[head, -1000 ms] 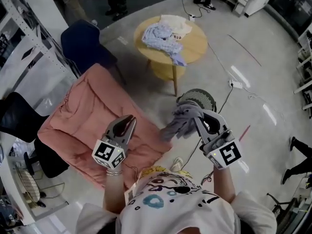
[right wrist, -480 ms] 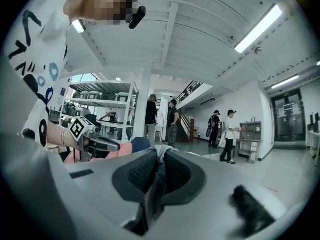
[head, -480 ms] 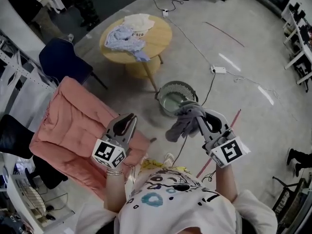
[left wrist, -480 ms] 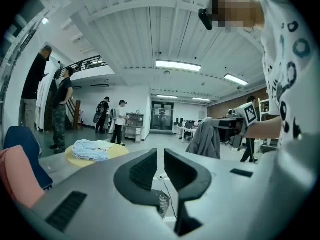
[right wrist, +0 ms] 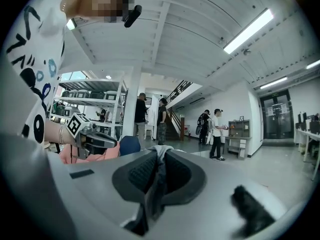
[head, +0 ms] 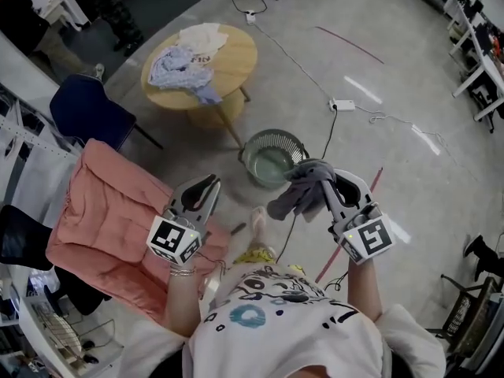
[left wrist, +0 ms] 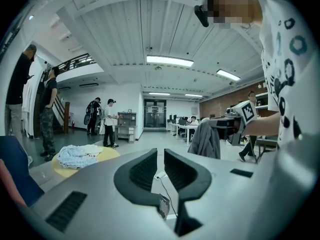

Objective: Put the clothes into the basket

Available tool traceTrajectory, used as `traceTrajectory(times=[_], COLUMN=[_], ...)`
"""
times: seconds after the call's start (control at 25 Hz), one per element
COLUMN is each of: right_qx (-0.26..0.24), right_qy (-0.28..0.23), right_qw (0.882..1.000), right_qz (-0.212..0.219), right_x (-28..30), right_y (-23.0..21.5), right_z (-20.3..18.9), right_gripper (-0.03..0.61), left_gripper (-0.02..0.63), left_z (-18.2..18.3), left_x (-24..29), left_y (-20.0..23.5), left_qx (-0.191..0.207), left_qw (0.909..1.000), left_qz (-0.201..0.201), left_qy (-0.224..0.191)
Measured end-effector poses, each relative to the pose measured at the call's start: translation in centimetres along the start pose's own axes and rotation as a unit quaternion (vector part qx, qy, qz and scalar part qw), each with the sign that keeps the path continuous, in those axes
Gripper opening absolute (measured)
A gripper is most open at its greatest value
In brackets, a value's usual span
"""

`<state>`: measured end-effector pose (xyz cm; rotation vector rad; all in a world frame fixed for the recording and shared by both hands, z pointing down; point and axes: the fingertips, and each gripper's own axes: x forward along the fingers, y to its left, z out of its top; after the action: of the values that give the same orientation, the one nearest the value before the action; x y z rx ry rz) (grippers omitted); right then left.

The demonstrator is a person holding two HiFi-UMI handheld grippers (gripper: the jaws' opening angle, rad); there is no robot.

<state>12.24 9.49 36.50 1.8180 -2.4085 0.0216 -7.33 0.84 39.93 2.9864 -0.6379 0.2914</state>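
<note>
A grey mesh basket stands on the floor beside the round table. My right gripper is shut on a grey garment, which hangs at the basket's near right rim. In the right gripper view the grey garment is pinched between the jaws of the right gripper. My left gripper hovers left of the basket, over the floor by the pink cushion. The left gripper has its jaws a narrow gap apart with nothing between them. More clothes, a light blue heap and a white piece, lie on the table.
The round wooden table stands beyond the basket. A pink cushion and a navy chair are at the left. A cable and power strip run over the floor. Several people stand far off.
Both grippers have travelled across the floor with the person, the garment still in the right one. In the head view the table has slid left, and the basket has come out from behind the garment.
</note>
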Motion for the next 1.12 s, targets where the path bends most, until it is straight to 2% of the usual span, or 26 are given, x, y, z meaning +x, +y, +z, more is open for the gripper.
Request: traceTrajectory(times=[0.28,0.44,0.72,1.12], right_qx=[-0.007,-0.008,0.006,0.019], right_qy=[0.012,0.032,0.031,0.030], right_qw=[1.000,0.999,0.999,0.998], right_qz=[0.016,0.030,0.045,0.045], right_x=[4.5,8.4,15.0,20.6], right_y=[-3.6,-5.9,-10.2,-12.6], right_z=[-1.0,-1.8,-2.8,-2.3], right_gripper=[0.038,0.038,0.038,0.038], left_gripper=[0.054,0.053,0.054,0.054], left_z=[0.1,0.4,0.6,0.3], left_x=[5.8,9.0,15.2,19.5], left_y=[2.5,6.0,12.3,16.3], left_qx=[0.006,0.011,-0.001,-0.014], left_qw=[0.9997,0.9996,0.9997,0.9989], left_qz=[-0.024,-0.023,-0.023,-0.042], left_qy=[0.009,0.012,0.008,0.017])
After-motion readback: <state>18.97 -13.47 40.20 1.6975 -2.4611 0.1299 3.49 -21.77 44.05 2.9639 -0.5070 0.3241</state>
